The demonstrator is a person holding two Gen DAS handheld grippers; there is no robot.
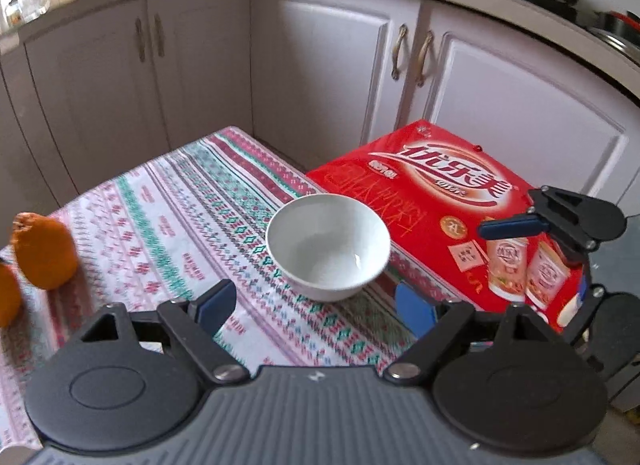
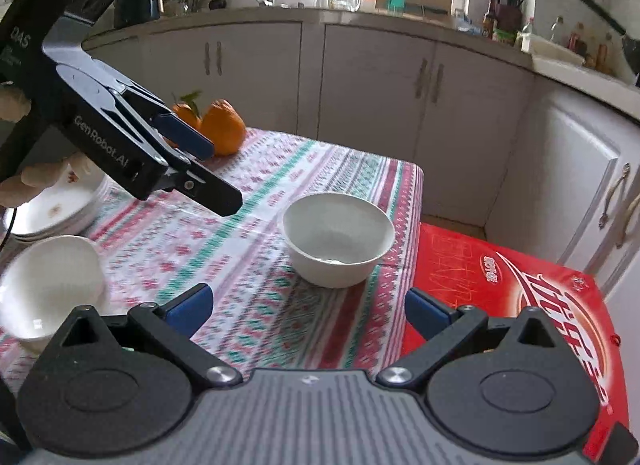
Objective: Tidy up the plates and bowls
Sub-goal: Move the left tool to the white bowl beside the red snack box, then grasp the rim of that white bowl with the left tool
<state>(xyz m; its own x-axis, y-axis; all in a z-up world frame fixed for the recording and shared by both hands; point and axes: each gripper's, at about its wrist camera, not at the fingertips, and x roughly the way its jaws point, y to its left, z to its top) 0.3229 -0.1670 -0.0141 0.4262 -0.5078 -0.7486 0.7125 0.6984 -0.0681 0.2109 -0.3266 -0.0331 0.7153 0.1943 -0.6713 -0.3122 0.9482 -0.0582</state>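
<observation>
Lone white bowl [image 1: 328, 245] sitting upright near the corner of the surface [image 1: 168, 201] with the patterned cloth, just beside the red carton [image 1: 432, 193], nothing inside as far as can be told. Left gripper [image 1: 316, 311] spread apart and empty, bowl straight ahead between the line of its fingers but not touched yet. Right gripper [image 2: 308, 309] same deal, spread wide, empty, bowl dead centre ahead. Probably best to commit just one gripper here instead of crowding both in. Looks smartest to pinch the near rim wall, one pad inside and one outside, rather than trying to span the whole bowl, since glazed ceramic likely slips. Worth lifting straight up before swinging, given the corner edge close by. Likely destination: second bowl [image 2: 48, 285] and stack of plates [image 2: 60, 213] over on the left, near the oranges [image 2: 222, 127], so nest gently, no dropping.
</observation>
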